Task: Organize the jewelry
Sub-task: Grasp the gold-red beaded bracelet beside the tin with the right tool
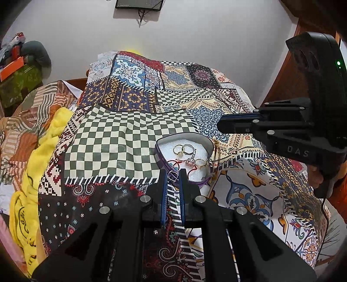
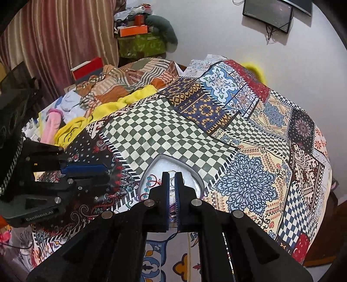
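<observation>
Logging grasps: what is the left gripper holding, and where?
The left gripper pinches a small silver ring by its band, over the heart-shaped tray.

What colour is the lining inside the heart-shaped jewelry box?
White, seen best in the left wrist view: lining of the heart-shaped box.

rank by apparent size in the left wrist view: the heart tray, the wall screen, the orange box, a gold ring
1. heart tray
2. wall screen, partly cropped by the frame's top, and far off
3. orange box, also far off
4. gold ring, smallest
</observation>
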### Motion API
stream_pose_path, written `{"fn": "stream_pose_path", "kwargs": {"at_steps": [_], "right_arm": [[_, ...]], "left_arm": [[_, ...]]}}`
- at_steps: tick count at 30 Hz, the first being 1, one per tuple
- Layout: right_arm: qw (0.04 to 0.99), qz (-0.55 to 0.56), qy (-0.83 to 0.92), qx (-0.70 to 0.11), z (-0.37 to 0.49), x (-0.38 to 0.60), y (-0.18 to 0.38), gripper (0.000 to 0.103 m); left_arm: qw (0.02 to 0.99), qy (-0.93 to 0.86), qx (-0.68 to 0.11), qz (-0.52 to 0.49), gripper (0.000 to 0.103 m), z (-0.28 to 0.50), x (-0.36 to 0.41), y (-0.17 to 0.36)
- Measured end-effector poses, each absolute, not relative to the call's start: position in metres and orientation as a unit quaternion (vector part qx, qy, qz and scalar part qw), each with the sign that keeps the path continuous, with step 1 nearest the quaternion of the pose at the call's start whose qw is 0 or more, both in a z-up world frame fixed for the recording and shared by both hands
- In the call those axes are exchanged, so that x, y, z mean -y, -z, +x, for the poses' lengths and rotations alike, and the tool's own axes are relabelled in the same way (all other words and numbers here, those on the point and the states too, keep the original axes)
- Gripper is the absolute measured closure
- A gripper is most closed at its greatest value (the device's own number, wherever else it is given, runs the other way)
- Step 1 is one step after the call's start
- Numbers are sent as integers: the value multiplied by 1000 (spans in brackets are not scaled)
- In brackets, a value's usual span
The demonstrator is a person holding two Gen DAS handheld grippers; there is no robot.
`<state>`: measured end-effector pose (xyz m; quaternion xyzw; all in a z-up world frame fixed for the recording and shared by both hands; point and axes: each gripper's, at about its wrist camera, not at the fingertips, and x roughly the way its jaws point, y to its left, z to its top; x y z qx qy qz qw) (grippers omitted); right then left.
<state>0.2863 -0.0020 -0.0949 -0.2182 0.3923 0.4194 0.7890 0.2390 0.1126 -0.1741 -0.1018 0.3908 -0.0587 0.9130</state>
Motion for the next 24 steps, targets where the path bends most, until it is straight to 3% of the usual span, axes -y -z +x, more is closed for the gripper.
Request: {"fn": "stream_pose_path", "kwargs": {"at_steps": [11, 13, 15, 16, 24], "right_arm": [[779, -228, -413, -413, 280, 35, 110, 98], [767, -226, -415, -434, 280, 36, 119, 92], [761, -227, -412, -447, 280, 36, 129, 71], [760, -234, -411, -446, 279, 35, 134, 67], [722, -293, -422, -464, 280, 9, 166, 66]], "left_arm": [[908, 65, -403, -94, 95, 243, -101, 184], [907, 65, -405, -92, 95, 243, -99, 186], [906, 64, -409, -89, 95, 243, -98, 188], [905, 65, -410, -89, 95, 244, -97, 189], [904, 63, -413, -89, 95, 244, -101, 192]]}}
